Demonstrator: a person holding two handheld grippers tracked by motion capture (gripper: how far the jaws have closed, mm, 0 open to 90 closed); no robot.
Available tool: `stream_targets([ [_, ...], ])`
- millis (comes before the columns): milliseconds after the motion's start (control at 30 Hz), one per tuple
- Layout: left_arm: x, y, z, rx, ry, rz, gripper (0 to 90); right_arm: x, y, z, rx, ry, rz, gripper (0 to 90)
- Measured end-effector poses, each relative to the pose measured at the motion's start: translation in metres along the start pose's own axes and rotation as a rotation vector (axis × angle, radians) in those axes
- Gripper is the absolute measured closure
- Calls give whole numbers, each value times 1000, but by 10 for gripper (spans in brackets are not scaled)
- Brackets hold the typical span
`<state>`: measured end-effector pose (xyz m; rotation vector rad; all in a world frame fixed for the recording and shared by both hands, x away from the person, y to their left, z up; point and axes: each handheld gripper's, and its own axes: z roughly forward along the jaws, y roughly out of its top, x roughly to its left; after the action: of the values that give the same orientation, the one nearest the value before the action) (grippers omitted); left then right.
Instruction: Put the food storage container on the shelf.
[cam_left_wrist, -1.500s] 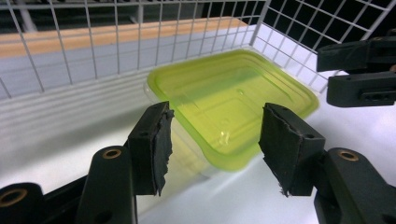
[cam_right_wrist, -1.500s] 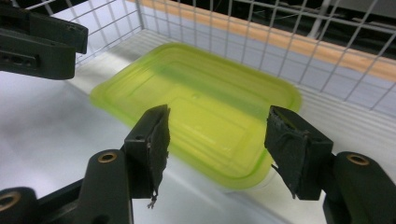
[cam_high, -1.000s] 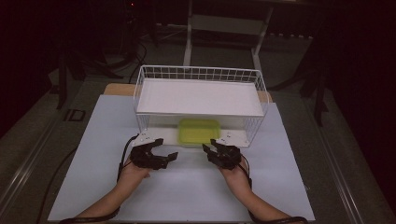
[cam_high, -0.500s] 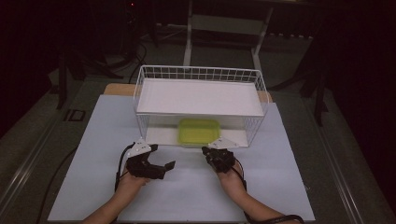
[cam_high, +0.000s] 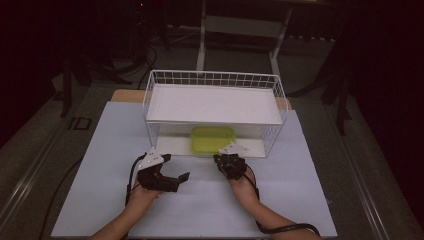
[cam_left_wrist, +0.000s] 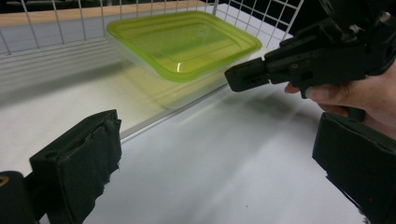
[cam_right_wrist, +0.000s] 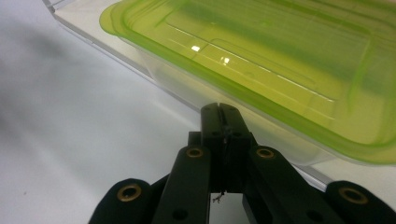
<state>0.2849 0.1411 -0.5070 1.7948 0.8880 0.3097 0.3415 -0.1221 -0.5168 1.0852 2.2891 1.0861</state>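
Observation:
A clear container with a lime-green lid (cam_high: 212, 140) (cam_left_wrist: 182, 42) (cam_right_wrist: 280, 56) sits on the bottom board under the white shelf (cam_high: 215, 102) of a wire basket (cam_high: 210, 77). My right gripper (cam_high: 226, 159) (cam_right_wrist: 222, 114) is shut with nothing between its jaws, and its tip is just short of the container's near edge. The left gripper view also catches the right gripper (cam_left_wrist: 236, 77) from the side. My left gripper (cam_high: 174, 170) (cam_left_wrist: 217, 140) rests on the table to the left of the container, jaws wide open and empty, turned toward the right gripper.
The wire basket stands on a white mat (cam_high: 100, 150) that covers the table. A wooden edge (cam_high: 125, 95) shows behind the basket. Dark floor and metal stand legs (cam_high: 202, 45) lie beyond the table.
My left gripper has drawn back a little toward the person. The right gripper has shifted only slightly and stays at the container's edge.

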Motion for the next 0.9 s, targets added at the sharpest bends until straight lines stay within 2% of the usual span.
stream_targets([
  [133, -1, 0, 0, -6, 5, 10, 20, 1, 4, 5, -4, -15, -32, 899],
  [400, -1, -1, -1, -6, 6, 12, 20, -8, 9, 16, -22, -5, 23, 898],
  [533, -2, -1, -1, -12, 4, 10, 20, -9, 12, 22, -30, -14, 9, 899],
  [800, -2, -1, -1, -16, 2, 21, 20, -15, 19, 33, -23, -43, 20, 898],
  [900, -1, -1, -2, -25, 1, 19, 20, -17, 21, 35, -28, -50, 37, 899],
])
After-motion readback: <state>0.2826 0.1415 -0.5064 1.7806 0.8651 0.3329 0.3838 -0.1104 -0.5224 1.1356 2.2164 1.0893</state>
